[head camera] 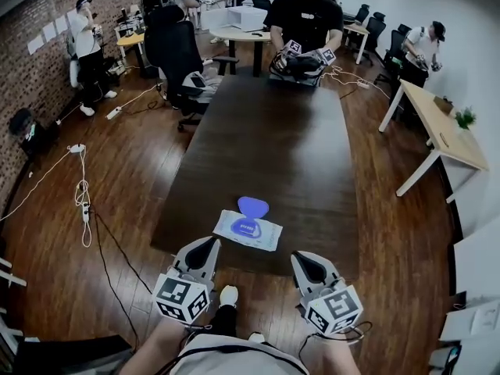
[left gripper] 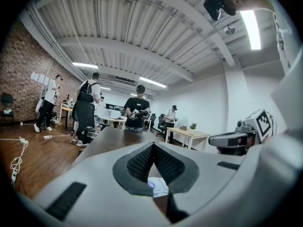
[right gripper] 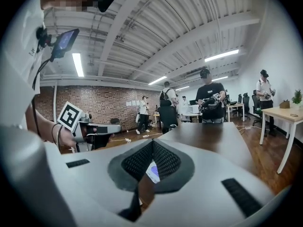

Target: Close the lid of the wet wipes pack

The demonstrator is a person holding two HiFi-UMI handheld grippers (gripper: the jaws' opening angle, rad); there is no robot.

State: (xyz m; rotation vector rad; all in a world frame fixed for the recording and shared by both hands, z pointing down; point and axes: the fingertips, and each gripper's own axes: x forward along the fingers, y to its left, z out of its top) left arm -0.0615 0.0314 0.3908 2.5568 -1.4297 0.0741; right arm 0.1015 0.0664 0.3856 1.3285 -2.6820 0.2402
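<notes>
Wet wipes pack [head camera: 248, 230] flat at near edge of table [head camera: 297, 155], long axis left-right. Blue lid [head camera: 252, 206] hangs open toward far side. Left gripper [head camera: 208, 245] and right gripper [head camera: 304, 258] both pressed together, empty, on its near side. Left looks closer.

Left tongs [head camera: 205, 247], right tongs [head camera: 307, 260]: grey, black ribbed pads [left gripper: 139, 162].

A long dark table [head camera: 281, 155] stands on a plank floor [head camera: 117, 194]. A brick wall [head camera: 35, 84] lines the left, a white wall [head camera: 476, 22] the right, by a pale desk [head camera: 449, 135] bearing what seems a plant [head camera: 466, 118]; strip lights [left gripper: 251, 25] glow overhead.
</notes>
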